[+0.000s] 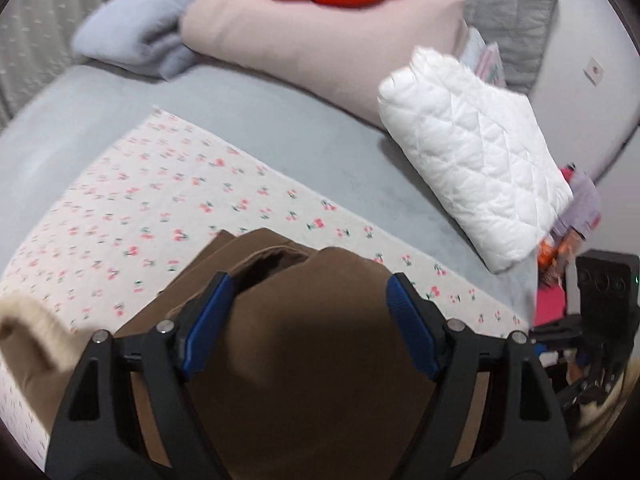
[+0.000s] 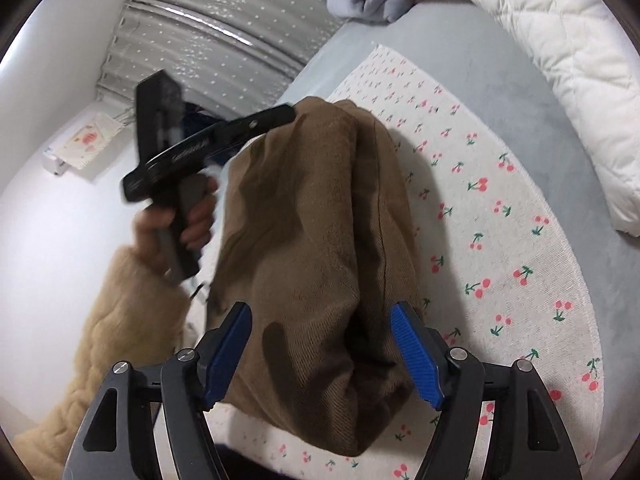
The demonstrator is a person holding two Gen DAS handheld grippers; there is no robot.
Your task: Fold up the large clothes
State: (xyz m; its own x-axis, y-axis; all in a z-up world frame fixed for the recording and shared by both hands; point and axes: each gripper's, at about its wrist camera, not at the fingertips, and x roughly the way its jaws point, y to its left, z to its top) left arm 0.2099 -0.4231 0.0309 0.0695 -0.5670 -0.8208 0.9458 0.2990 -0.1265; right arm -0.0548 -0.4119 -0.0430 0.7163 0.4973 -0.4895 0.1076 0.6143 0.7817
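The brown garment [image 2: 320,248] is soft and thick, with fine ribs in the cloth. It is folded into a long, puffy bundle with wrinkles on top. It lies on the white cherry-print sheet [image 2: 500,248] that is spread on the grey bed [image 2: 500,92]. One end has an open edge like a waistband [image 1: 272,260]. Its near end sits close to the sheet's near edge.

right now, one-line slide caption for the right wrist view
Open right gripper over folded brown garment on cherry-print sheet.

Even, soft indoor light; strong fisheye bending with dark corners; motion blur on hand [image 2: 176,220] and edges.
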